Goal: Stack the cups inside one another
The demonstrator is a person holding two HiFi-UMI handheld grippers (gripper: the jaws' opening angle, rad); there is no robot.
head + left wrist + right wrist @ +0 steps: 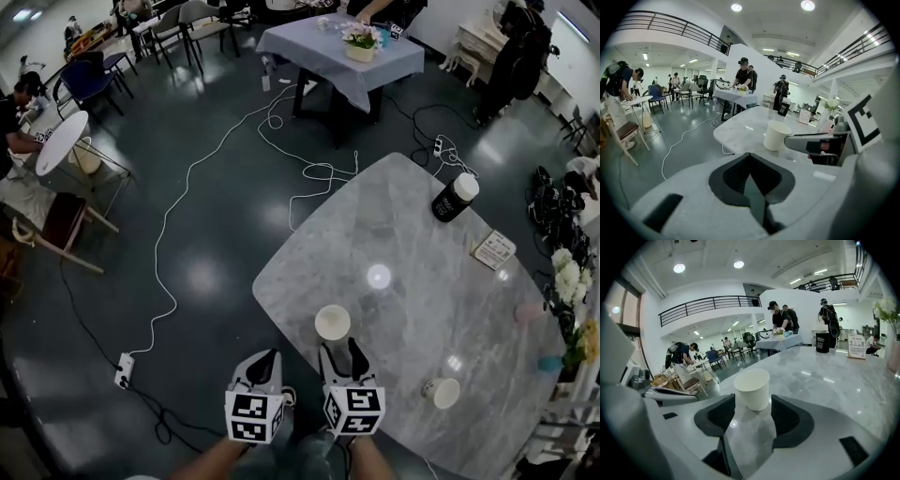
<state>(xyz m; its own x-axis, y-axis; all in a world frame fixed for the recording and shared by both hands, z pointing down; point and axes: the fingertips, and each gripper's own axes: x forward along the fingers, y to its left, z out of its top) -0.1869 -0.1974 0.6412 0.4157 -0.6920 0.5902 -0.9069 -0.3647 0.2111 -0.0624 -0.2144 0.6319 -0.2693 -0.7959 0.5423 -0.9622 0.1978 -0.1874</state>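
Right tongs (341, 351), spread, are facing the white paper cup (332, 322) at the near edge of the grey marble tabletop (412, 244), needing centring before a light squeeze; left tongs (270, 356) are sitting pressed together.

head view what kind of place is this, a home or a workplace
Most likely a workplace: a big open hall, perhaps an office or lab. A railed mezzanine runs overhead, office chairs stand around work tables, and a white cable trails across the floor.
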